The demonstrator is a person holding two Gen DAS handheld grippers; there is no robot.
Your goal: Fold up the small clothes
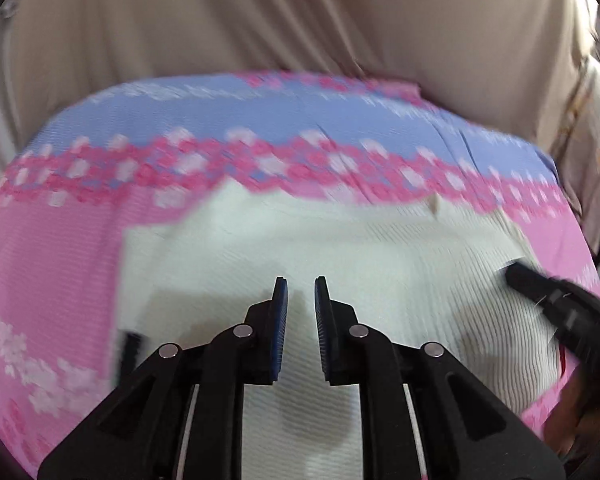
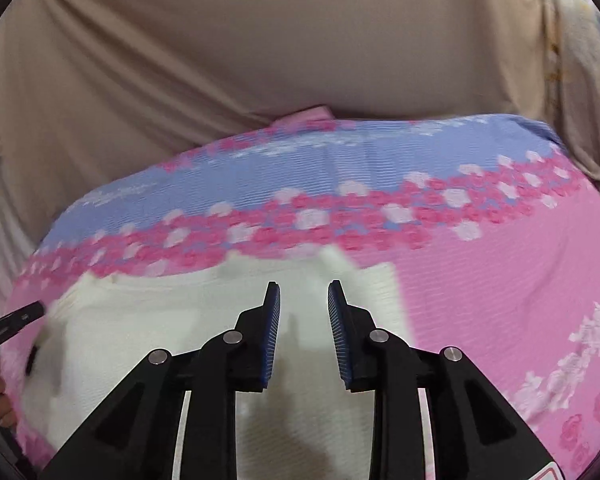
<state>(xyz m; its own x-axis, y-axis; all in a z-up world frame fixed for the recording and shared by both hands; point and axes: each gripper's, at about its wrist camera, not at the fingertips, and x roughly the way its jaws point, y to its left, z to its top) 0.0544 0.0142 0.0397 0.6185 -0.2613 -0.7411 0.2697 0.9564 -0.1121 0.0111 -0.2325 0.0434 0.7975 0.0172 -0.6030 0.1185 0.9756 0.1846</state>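
Note:
A small white ribbed garment (image 1: 340, 248) lies flat on a pink and blue flowered cloth (image 1: 60, 248). My left gripper (image 1: 301, 280) hovers over its near middle, open with a narrow gap and empty. My right gripper (image 2: 303, 285) hovers over the same garment (image 2: 140, 320) near its right side, open and empty. The right gripper's finger also shows at the right of the left wrist view (image 1: 540, 284), by the garment's right edge. The left gripper's finger shows at the far left of the right wrist view (image 2: 16, 318). Both views are motion-blurred.
The flowered cloth (image 2: 500, 280) covers the whole work surface. A person in a beige shirt (image 1: 300, 20) stands close behind its far edge. A flowered sleeve (image 2: 592, 60) is at the right.

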